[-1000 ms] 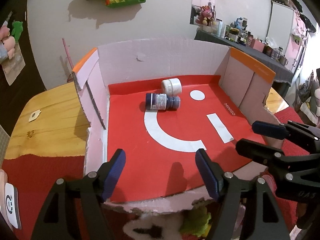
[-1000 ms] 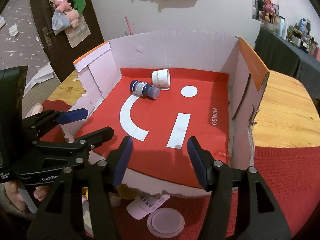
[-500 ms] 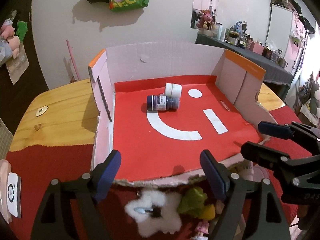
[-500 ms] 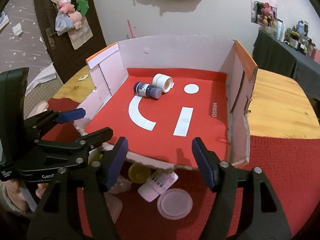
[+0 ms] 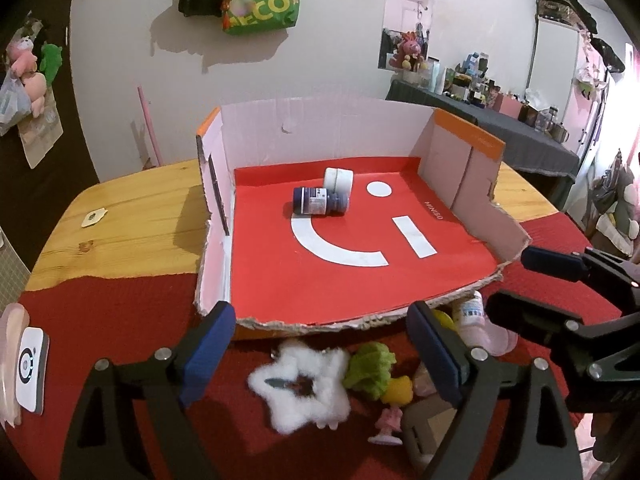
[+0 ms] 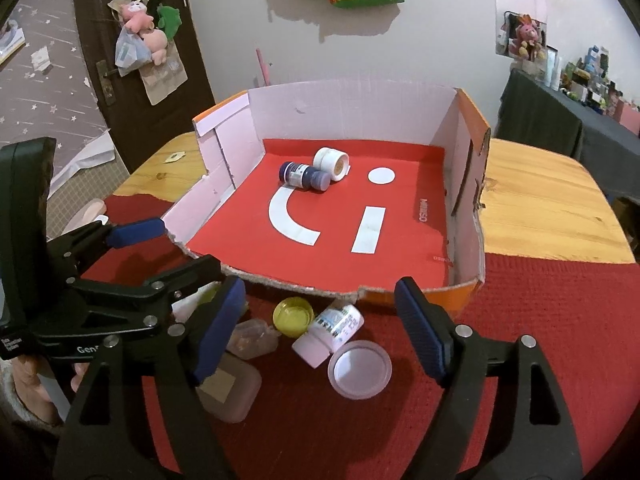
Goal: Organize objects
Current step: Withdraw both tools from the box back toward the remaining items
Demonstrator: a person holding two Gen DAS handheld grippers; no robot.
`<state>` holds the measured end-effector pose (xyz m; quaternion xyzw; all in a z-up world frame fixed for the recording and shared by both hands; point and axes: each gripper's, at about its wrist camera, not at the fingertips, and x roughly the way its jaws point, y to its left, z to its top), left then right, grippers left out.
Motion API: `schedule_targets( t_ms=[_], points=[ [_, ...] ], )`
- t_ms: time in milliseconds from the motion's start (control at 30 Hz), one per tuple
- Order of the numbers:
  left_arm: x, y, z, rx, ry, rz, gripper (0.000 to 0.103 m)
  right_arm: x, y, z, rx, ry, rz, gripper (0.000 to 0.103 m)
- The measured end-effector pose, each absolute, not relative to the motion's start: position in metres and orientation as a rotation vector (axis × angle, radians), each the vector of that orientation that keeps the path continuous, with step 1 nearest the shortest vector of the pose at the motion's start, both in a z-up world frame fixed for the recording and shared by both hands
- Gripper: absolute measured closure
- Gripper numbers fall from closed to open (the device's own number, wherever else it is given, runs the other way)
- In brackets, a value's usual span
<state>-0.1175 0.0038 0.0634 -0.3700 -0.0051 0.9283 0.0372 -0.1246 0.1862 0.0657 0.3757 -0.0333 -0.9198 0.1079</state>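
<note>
Clutter sits on the red cloth (image 6: 520, 320) just in front of your cardboard box (image 5: 328, 136): a fluffy white star (image 5: 304, 390), a green plush (image 5: 370, 364), a yellow cap (image 6: 293, 314), a white bottle (image 6: 330, 330) lying on its side and a round pink lid (image 6: 359, 369) touching it. Inside the box, near the back wall, a dark blue jar (image 5: 318, 201) lies against a white jar (image 5: 338, 179). Your left gripper (image 5: 320, 348) is spread wide above the star, gripping nothing. Your right gripper (image 6: 320, 320) is likewise released, over the bottle and cap. The box rests on the wooden counter (image 5: 128, 232).
</note>
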Motion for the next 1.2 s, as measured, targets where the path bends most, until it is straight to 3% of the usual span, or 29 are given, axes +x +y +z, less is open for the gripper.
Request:
schedule_targets(
  t_ms=[467,1200],
  points=[
    [-0.094,0.005,0.066,-1.100,-0.011,2.870,0.006,-0.103,0.182,0.067,1.085,-0.089,-2.716,0.017],
    [-0.066,0.011,0.053,-1.117,-0.034,2.843,0.005,-0.071,0.176,0.052,1.113,-0.046,-2.705,0.017]
  ],
)
